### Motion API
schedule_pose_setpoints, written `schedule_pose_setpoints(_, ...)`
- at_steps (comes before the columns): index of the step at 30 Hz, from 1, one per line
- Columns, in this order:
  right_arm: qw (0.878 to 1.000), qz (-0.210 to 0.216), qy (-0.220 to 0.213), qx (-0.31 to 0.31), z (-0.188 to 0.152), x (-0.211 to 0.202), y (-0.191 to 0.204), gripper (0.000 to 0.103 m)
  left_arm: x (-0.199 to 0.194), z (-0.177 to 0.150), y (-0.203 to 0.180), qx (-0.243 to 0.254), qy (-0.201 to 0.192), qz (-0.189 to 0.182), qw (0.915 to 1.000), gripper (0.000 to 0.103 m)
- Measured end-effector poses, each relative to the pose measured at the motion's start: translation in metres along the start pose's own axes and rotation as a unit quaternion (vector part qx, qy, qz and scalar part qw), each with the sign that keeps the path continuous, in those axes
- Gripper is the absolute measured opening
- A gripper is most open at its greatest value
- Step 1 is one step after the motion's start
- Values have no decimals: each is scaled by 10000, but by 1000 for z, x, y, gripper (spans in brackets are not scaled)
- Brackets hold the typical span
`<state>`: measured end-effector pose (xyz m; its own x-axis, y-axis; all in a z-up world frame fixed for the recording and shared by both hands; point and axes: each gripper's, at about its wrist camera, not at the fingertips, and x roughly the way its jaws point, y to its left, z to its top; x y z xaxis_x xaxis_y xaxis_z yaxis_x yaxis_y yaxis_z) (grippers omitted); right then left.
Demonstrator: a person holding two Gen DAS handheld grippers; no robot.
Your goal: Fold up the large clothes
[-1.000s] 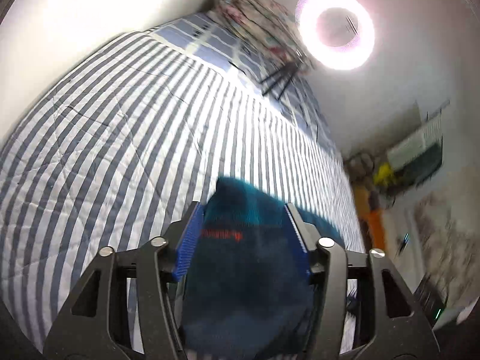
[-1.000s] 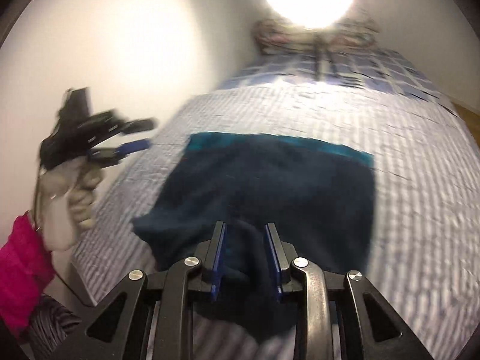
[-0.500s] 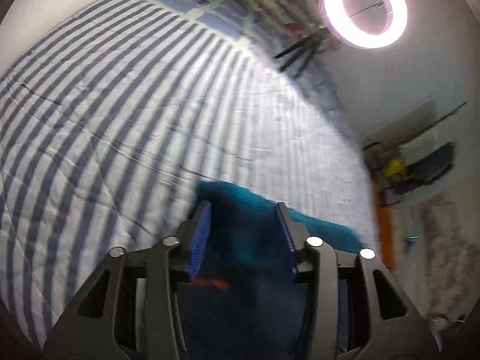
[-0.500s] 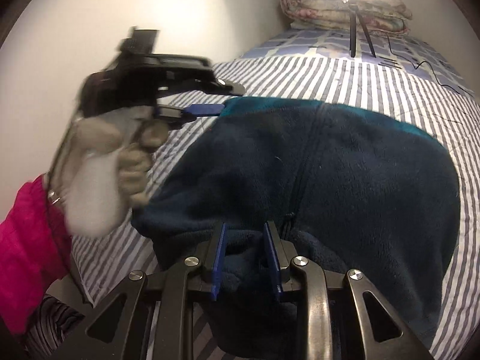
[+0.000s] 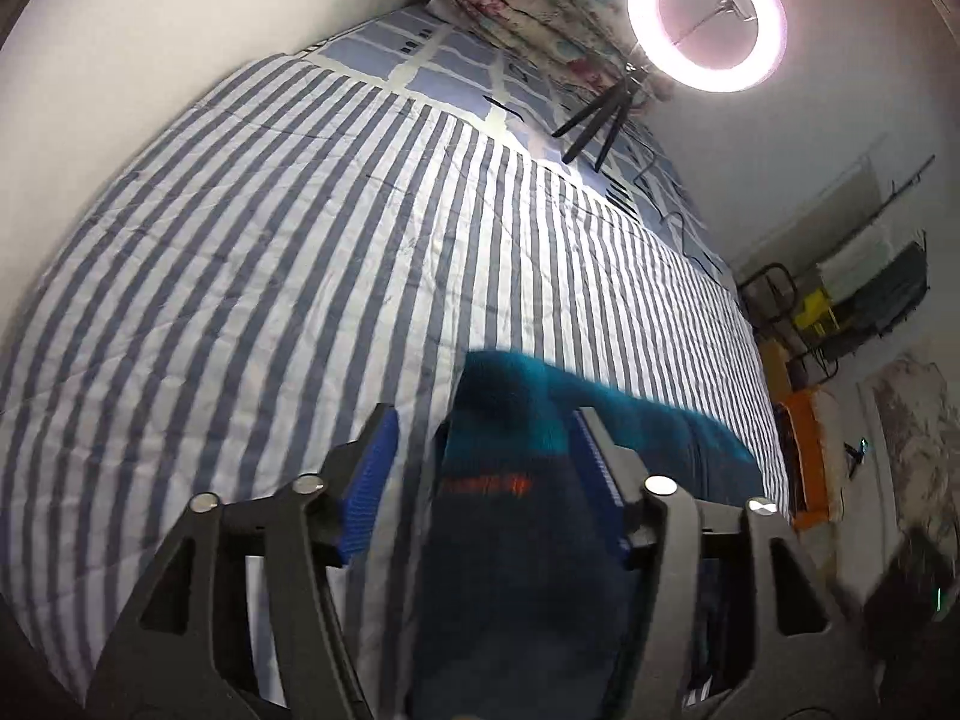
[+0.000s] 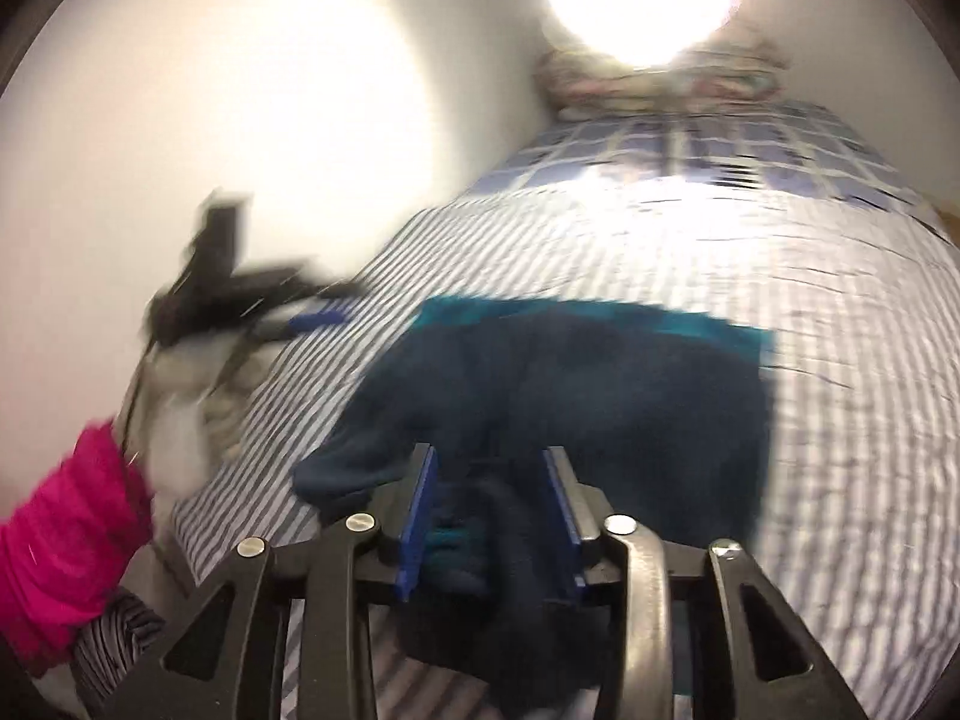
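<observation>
Across the lower middle of my left wrist view, my left gripper (image 5: 483, 468) has its jaws opening, and the dark blue fleece garment (image 5: 516, 552) lies between them; its teal band sits against the right blue pad while a gap of striped bedcover (image 5: 288, 276) shows beside the left pad, so the pads no longer press the cloth from both sides; a small orange mark shows on the fleece just below the teal band; the bedcover fills the left and centre of that frame, and a blue-and-white checked sheet (image 5: 444, 60) lies past it toward the top; a lit ring light (image 5: 707, 18) on a black tripod stands at the upper right, beside a folded floral quilt (image 5: 528, 12); blurred clutter with yellow and orange items sits at the right edge. Low in the centre of the right wrist view, my right gripper (image 6: 491, 504) also has its jaws opening, with a bunched fold of the same garment (image 6: 576, 396) between the blue pads; whether the pads touch the cloth I cannot tell through the blur; the garment spreads from the jaws up to the middle of the frame, flat on the bedcover, teal band along its far edge; at the left of that frame my left hand (image 6: 192, 402), in a light glove with a pink sleeve (image 6: 66, 534) below it, holds the left gripper, badly smeared, just left of the garment's far corner.
</observation>
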<state>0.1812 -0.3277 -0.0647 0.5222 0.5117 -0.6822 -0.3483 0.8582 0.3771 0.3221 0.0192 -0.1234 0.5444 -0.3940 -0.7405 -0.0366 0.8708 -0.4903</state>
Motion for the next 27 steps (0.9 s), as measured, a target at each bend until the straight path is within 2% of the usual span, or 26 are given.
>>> schedule_pose_setpoints(3, 9985, -10, -169, 514, -6, -11, -32, 36, -8, -17, 9, -82, 150, -308, 9994, 63)
schedule_pose_setpoints(5, 9983, -17, -17, 588, -12, -6, -40, 32, -4, -32, 6, 0, 370, -402, 9985, 63)
schedule_pose_setpoints(8, 9979, -140, 633, 46, -32, 18, -25, 31, 12, -58, -7, 537, 792, -165, 9953, 63)
schedule_pose_setpoints(11, 9888, -422, 1294, -610, -52, 38, -14, 31, 33, -90, -13, 1029, 1300, 192, 9860, 63)
schedule_pose_setpoints(13, 9878, -312, 1387, -635, -54, 34, -16, 31, 32, -97, -7, 952, 1271, 128, 9872, 69)
schedule_pose_setpoints(15, 9877, -121, 1432, -611, -50, 22, -22, 31, 25, -89, -2, 849, 1274, 36, 9882, 70)
schedule_pose_setpoints(17, 9902, 24, 1279, -567, -44, 7, -30, 31, 14, -81, 3, 769, 1086, -4, 9911, 70)
schedule_pose_setpoints(18, 9928, 119, 1102, -462, -40, -1, -36, 32, 8, -74, 8, 639, 980, -80, 9931, 70)
schedule_pose_setpoints(20, 9972, 170, 708, -176, -31, -15, -51, 45, 4, -64, 19, 277, 930, -318, 9948, 70)
schedule_pose_setpoints(22, 9990, 211, 328, 203, -24, -21, -67, 75, 6, -58, 33, -221, 952, -686, 9928, 76)
schedule_pose_setpoints(24, 9976, 288, 104, 615, -20, -22, -84, 77, 12, -55, 46, -737, 1063, -1027, 9863, 77)
schedule_pose_setpoints(27, 9929, 304, 97, 1142, -19, -8, -104, 79, 31, -54, 64, -1479, 1364, -1529, 9675, 77)
